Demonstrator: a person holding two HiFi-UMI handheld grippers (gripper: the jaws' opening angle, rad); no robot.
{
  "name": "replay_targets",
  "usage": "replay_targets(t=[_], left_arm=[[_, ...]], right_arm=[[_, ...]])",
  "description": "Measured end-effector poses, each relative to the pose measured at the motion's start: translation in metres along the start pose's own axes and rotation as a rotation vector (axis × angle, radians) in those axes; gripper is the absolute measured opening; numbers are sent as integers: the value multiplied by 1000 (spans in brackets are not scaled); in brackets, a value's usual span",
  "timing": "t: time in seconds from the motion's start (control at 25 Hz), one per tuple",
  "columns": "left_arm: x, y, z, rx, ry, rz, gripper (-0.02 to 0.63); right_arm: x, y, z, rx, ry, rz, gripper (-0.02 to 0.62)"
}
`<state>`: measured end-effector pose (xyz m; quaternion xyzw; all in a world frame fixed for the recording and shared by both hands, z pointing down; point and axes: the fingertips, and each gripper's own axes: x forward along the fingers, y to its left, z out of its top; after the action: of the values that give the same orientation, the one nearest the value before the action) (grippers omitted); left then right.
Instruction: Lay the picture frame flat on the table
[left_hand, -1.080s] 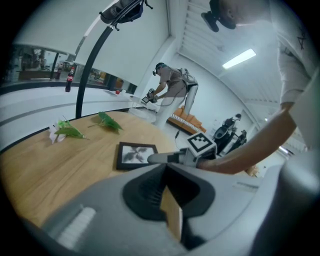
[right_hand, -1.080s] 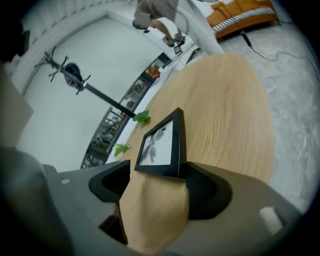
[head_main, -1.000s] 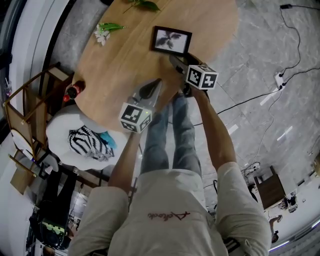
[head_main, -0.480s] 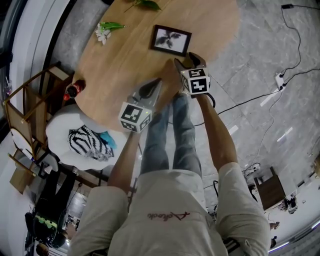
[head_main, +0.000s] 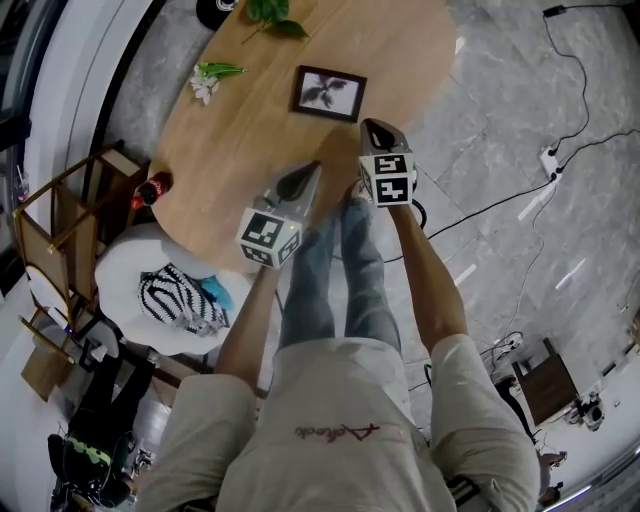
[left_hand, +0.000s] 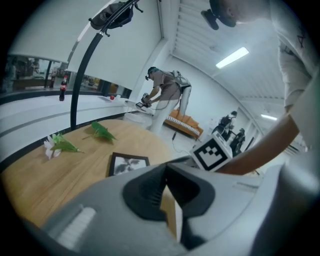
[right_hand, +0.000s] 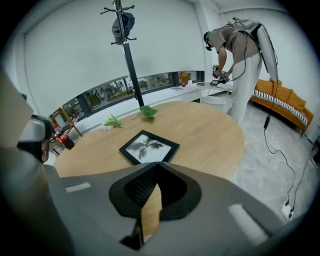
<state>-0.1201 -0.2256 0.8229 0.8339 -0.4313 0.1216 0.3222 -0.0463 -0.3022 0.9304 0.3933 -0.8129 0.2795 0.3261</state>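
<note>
Fingers (right_hand: 136, 187) of right gripper (head_main: 375, 130) have just closed: tips together, nothing between them. Left gripper (head_main: 306, 174) fingers (left_hand: 145, 192) likewise together, empty. Picture frame (head_main: 328, 92) lies flat, picture side up, on wooden surface (head_main: 230, 140). It sits ahead of both grippers, touching neither, nearer the right gripper's tips.

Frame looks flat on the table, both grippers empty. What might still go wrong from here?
1. The picture frame already lies flat; another reach by the right gripper, whose jaws have just closed on nothing, might shove it across the smooth table.
2. A cable trails on the floor beside the person's legs; a sideways step could snag it.
</note>
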Motion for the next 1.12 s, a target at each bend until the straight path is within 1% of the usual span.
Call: replay_targets(t=[0.16, 0.44, 0.64, 0.88, 1.12], left_arm=[[-6, -19, 22, 25, -16, -11, 0], [-20, -53, 75, 88, -52, -23, 0], [-32, -79, 110, 123, -70, -26, 0], [-46, -113, 155, 162, -104, -28, 0], [-56, -143, 206, 225, -146, -27, 0]], right_arm=[[-34, 2, 20, 14, -42, 0, 3], [-107, 1, 76, 45, -200, -23, 3], [-167, 8, 120, 33, -292, -19, 3], [-231, 6, 151, 13, -354, -35, 3], [-293, 4, 179, 0, -409, -41, 3]])
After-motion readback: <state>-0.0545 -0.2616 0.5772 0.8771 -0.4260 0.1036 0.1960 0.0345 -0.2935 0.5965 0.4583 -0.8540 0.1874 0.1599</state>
